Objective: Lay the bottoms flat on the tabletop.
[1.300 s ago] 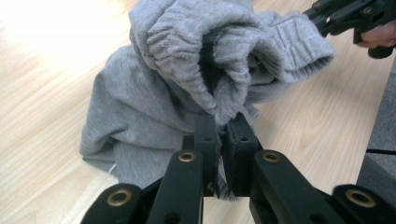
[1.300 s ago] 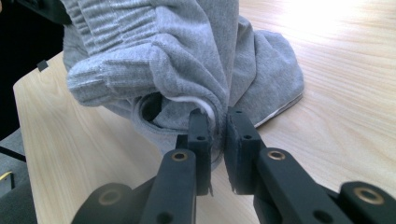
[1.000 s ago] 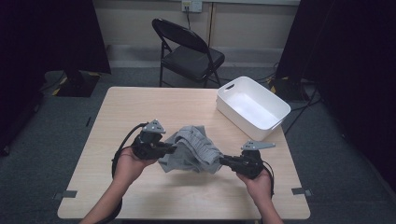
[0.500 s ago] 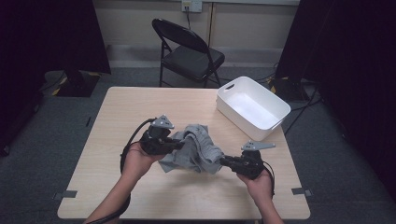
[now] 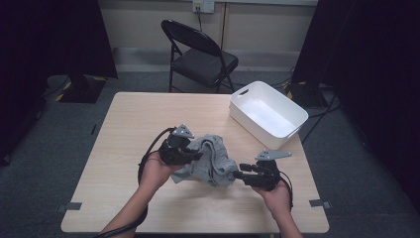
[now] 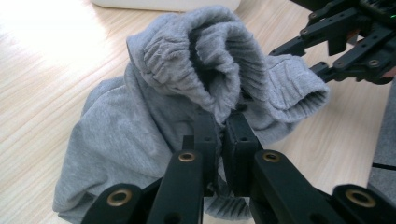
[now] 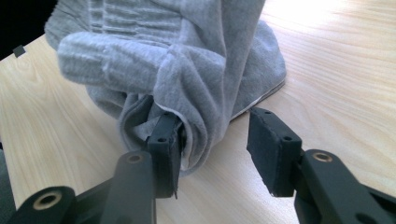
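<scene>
My right gripper (image 7: 212,140) had just been opening, freeing the grey sweatshirt (image 5: 210,159); my left gripper (image 6: 219,135) stayed clenched on its ribbed cuff (image 6: 205,70), carrying the fold alone.

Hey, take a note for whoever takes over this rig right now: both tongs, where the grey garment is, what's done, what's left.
Left tongs: shut on the grey garment, pinching a ribbed fold near its cuff.
Right tongs: open, jaws have just been opening; one pad touches the cloth, the other stands clear.
Garment: bunched on the table between the two tongs, not flat.
White bin: empty, at the table's far right corner.
Done: garment gathered into a rough bundle.
Left: probably regrip with the right tongs and tidy the bundle; it may be meant for the bin.
</scene>
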Motion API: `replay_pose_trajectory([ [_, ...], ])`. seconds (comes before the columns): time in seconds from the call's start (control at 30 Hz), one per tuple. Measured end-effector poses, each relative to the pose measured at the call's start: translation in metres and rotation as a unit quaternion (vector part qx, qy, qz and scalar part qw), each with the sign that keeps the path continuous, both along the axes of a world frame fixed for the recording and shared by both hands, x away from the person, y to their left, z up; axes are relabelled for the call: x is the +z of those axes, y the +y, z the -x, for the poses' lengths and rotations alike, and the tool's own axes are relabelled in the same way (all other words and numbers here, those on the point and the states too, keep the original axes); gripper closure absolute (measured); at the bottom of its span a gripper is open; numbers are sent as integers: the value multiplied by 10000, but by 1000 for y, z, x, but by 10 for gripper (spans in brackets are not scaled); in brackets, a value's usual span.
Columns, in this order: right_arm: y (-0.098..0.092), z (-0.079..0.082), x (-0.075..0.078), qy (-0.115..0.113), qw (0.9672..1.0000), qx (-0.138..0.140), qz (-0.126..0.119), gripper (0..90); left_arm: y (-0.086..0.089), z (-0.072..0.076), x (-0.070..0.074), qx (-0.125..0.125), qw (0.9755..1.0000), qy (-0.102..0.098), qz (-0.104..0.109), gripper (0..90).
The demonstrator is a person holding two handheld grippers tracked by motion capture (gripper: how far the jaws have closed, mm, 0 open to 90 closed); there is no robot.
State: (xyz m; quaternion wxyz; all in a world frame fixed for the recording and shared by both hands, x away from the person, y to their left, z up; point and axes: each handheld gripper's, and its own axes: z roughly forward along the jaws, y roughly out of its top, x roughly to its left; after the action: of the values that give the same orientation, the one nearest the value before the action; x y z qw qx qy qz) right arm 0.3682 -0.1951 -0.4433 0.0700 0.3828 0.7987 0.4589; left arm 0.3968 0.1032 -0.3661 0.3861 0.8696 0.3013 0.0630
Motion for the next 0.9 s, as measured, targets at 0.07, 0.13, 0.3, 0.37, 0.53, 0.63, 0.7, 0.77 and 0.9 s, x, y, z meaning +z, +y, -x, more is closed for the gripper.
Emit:
replay_pose_trajectory([
  [0.07, 0, 0, 1, -41, 10000, -29, 63, 514, -3, -1, -1, 6, 10000, -10, -3, 854],
  [0.13, -1, 0, 1, -52, 9999, -36, 88, 504, -5, -1, -2, -1, 10000, -12, -18, 854],
  [0.3, -1, 1, 1, -71, 9999, -45, 129, 461, -9, -1, -5, -1, 10000, -20, -36, 854],
  [0.37, -1, 1, 1, -102, 9999, -34, 126, 442, -10, -2, -7, 13, 10000, -1, -46, 854],
  [0.53, 0, 1, 3, -155, 9998, -15, 140, 420, -13, -4, -11, -3, 10000, 11, -59, 853],
  [0.63, 0, 1, 2, -169, 9997, -8, 171, 402, -15, -4, -12, 2, 10000, 21, -71, 853],
  [0.7, 0, 1, 2, -176, 9997, -16, 175, 394, -17, -4, -13, 0, 10000, 20, -96, 853],
  [0.77, 0, 1, 3, -200, 9996, 1, 188, 390, -19, -5, -14, -8, 9999, 31, -98, 853],
  [0.9, 0, 2, 4, -217, 9996, 3, 195, 378, -22, -6, -16, -19, 9999, 43, -107, 852],
])
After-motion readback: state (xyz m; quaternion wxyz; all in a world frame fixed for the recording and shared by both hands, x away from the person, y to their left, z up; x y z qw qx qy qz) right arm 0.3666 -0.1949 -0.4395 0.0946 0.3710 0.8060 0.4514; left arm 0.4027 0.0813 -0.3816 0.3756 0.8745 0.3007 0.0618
